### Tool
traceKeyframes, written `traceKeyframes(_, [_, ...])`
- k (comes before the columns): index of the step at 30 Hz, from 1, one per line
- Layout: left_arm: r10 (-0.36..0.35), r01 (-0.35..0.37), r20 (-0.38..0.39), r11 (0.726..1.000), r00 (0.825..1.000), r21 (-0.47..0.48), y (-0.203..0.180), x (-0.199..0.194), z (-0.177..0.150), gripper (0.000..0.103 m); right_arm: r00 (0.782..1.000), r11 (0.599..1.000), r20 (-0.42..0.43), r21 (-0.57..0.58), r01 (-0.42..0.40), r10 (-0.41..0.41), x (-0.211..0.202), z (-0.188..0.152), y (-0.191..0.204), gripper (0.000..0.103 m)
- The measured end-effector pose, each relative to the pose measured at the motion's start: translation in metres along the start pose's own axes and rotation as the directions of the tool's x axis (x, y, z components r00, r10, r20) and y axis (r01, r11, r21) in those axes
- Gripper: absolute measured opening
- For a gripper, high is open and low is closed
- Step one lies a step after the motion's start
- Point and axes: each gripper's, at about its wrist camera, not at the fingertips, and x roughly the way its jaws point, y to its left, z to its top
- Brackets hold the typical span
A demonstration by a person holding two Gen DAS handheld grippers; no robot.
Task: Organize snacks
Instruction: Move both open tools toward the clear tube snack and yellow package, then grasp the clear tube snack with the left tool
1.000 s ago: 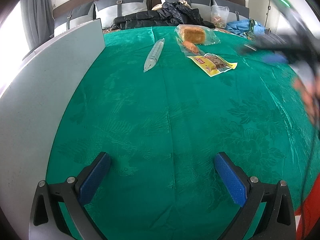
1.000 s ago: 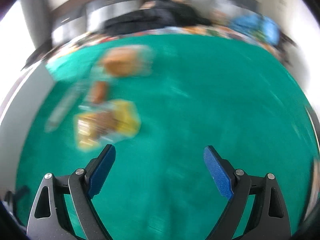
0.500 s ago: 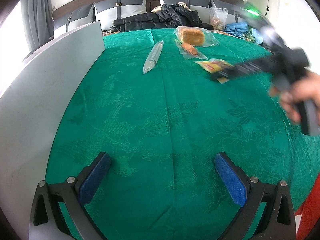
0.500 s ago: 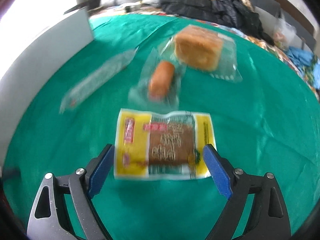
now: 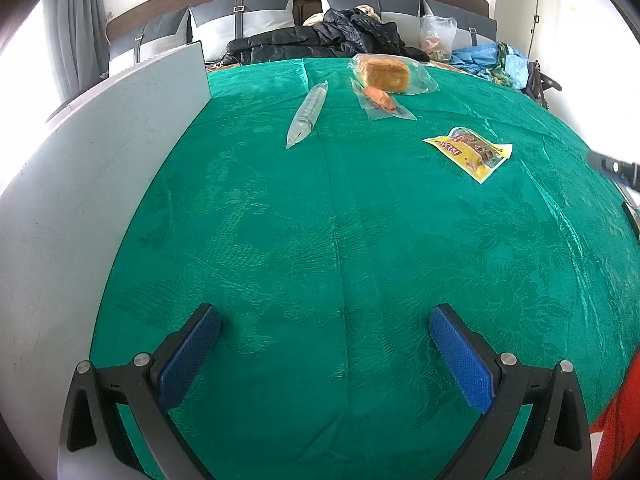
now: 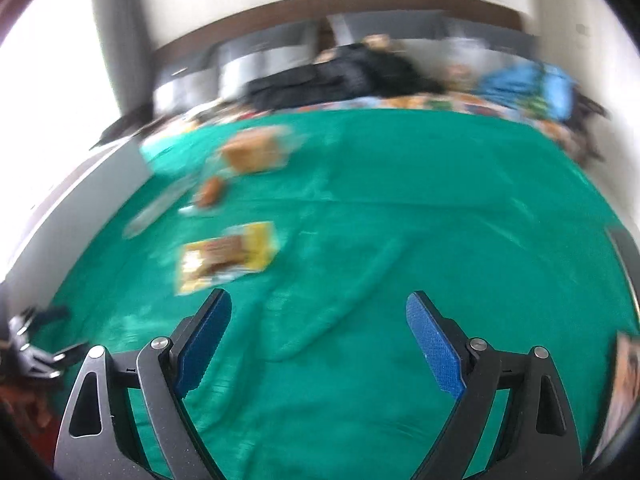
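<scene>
Green cloth-covered table (image 5: 340, 220): bread loaf (image 5: 387, 73), sausage (image 5: 379, 98), clear tube pack (image 5: 307, 114), yellow packet (image 5: 470, 151).

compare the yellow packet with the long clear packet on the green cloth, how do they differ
The yellow packet is opaque, printed and broad and flat; the long packet is see-through, plain and narrow like a tube. The yellow packet lies alone on the right side of the cloth, while the long packet lies further back and left, nearer the grey board. Both are sealed snacks lying flat, untouched by either tool.
</scene>
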Motion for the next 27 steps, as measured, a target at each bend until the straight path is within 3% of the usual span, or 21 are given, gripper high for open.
traceKeyframes(5, [0.001, -0.001, -0.021, 1.0, 1.0, -0.002, 0.0, 0.001, 0.002, 0.103, 0.994, 0.994, -0.074, 0.071, 0.088, -0.083, 0.015, -0.015, -0.019, 0.091])
traceKeyframes(10, [0.007, -0.009, -0.067, 1.0, 0.998, -0.023, -0.003, 0.004, 0.01, 0.103, 0.99, 0.988, -0.126, 0.125, 0.086, -0.07, 0.024, -0.019, -0.037, 0.091])
traceKeyframes(13, [-0.042, 0.038, -0.061, 0.998, 0.997, -0.058, 0.001, 0.006, 0.023, 0.103, 0.99, 0.988, -0.123, 0.129, 0.085, -0.069, 0.021, -0.021, -0.038, 0.091])
traceKeyframes(19, [-0.079, 0.074, -0.036, 0.99, 0.996, -0.12, 0.02, 0.023, 0.105, 0.103, 0.978, 0.988, -0.159, 0.06, 0.143, -0.132, 0.027, -0.02, -0.03, 0.093])
traceKeyframes(23, [-0.057, 0.048, -0.081, 0.994, 0.995, -0.101, 0.027, 0.056, 0.159, 0.1, 0.968, 0.984, -0.18, -0.002, 0.179, -0.177, 0.033, -0.02, -0.023, 0.094])
traceKeyframes(27, [0.046, -0.044, -0.197, 0.999, 0.979, 0.017, 0.015, 0.106, 0.184, 0.069, 0.969, 0.985, -0.181, -0.001, 0.173, -0.17, 0.033, -0.02, -0.025, 0.094])
